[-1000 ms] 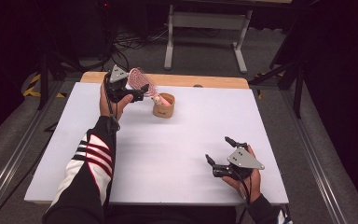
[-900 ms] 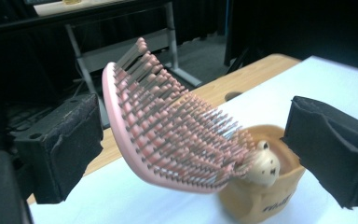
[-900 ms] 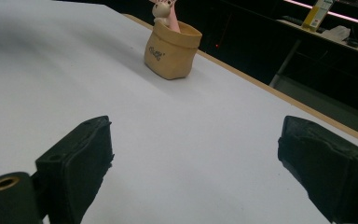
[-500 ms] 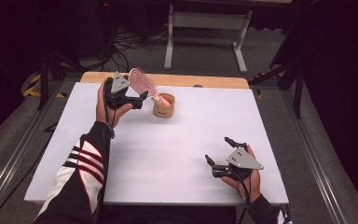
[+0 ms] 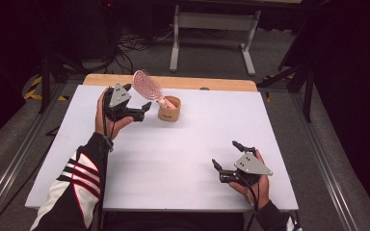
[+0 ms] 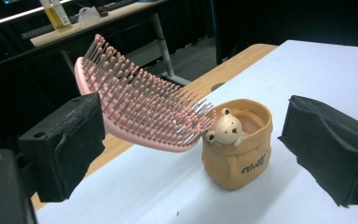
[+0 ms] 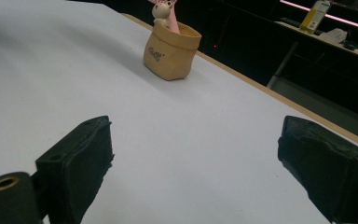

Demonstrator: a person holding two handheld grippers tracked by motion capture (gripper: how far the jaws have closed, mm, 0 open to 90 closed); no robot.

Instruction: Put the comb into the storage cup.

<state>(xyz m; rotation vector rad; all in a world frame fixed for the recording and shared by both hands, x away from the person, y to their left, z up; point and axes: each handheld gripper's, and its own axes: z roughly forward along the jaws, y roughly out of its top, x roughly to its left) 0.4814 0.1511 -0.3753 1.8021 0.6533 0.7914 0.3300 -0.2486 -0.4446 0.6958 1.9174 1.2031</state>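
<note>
A pink hairbrush (image 5: 146, 85) stands with its handle in a small tan pouch-shaped cup (image 5: 169, 112) at the back of the white table (image 5: 173, 163). It leans up and to the left. In the left gripper view the brush (image 6: 140, 112) shows its bristles, and a small bear head (image 6: 225, 130) sits on the cup's (image 6: 240, 158) rim. My left gripper (image 5: 143, 109) hangs open just left of the cup, holding nothing. My right gripper (image 5: 225, 158) rests open near the front right edge, far from the cup (image 7: 171, 49).
A wooden strip (image 5: 212, 83) runs along the table's far edge. Behind it are a grey metal stand (image 5: 212, 29), cables on the floor and dark surroundings. A striped sleeve (image 5: 77, 187) lies over the table's front left.
My left gripper has drawn back from the brush head toward the near side and now stands open below it. The brush stays leaning in the cup. My right gripper has not moved.
</note>
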